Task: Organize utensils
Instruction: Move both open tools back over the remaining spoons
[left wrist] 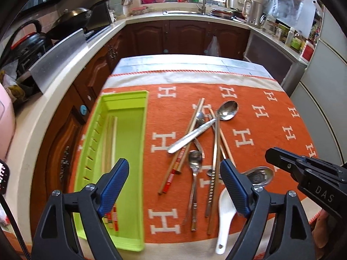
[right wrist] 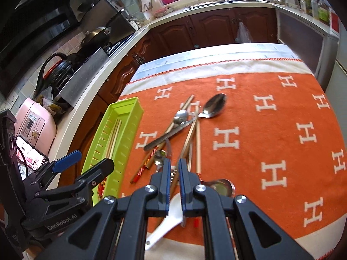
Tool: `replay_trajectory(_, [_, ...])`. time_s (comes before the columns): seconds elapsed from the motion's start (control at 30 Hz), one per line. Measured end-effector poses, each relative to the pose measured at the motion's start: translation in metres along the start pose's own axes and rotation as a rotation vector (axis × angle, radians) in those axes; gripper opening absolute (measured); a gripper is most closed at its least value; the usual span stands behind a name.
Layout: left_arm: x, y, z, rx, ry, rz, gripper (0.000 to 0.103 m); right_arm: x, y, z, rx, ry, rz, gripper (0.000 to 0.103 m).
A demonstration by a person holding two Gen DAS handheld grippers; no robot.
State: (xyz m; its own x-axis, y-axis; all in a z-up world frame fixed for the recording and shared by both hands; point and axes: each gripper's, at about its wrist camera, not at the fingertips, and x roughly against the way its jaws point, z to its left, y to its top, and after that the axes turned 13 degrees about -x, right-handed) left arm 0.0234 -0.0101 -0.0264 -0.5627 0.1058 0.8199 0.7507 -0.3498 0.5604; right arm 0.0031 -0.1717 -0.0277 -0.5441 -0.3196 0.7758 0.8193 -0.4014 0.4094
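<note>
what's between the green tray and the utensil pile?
Only bare orange cloth separates the tray from the pile; nothing lies on that strip. Clearest in the left wrist view; the right wrist view agrees.

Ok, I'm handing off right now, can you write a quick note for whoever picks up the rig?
Left hand-held gripper: open, empty, hanging between the green tray and the utensil pile.
Right hand-held gripper: shut, nothing visibly between its pads, over the pile's near end.
Done: a few chopsticks lie in the tray.
Left: metal spoons, remaining chopsticks and the white ceramic spoon, all on the orange cloth.
</note>
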Motion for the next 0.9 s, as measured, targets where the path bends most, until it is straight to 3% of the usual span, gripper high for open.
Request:
replay_trajectory(0.17, [-0.013,-0.001,-0.015,-0.009,-0.052,0.014,0.085,0.006,0.001,-0.021,-0.041,-0.016,-0.020,0.019])
replay_trajectory(0.47, [-0.029,-0.003,-0.023,-0.022,-0.115,0.017,0.085,0.004,0.000,-0.051,-0.086,-0.075,-0.022,0.020])
replay_trajectory(0.7, [-0.044,-0.014,-0.014,-0.012,-0.155,0.050,0.084,-0.006,-0.005,-0.073,-0.168,-0.059,0.011,0.023])
replay_trajectory(0.8, [-0.047,-0.018,-0.013,-0.020,-0.169,0.053,0.084,-0.012,-0.008,-0.078,-0.187,-0.053,0.025,0.030])
replay_trajectory(0.9, [-0.049,-0.022,-0.016,-0.037,-0.181,0.055,0.080,-0.021,-0.011,-0.081,-0.201,-0.040,0.060,0.030])
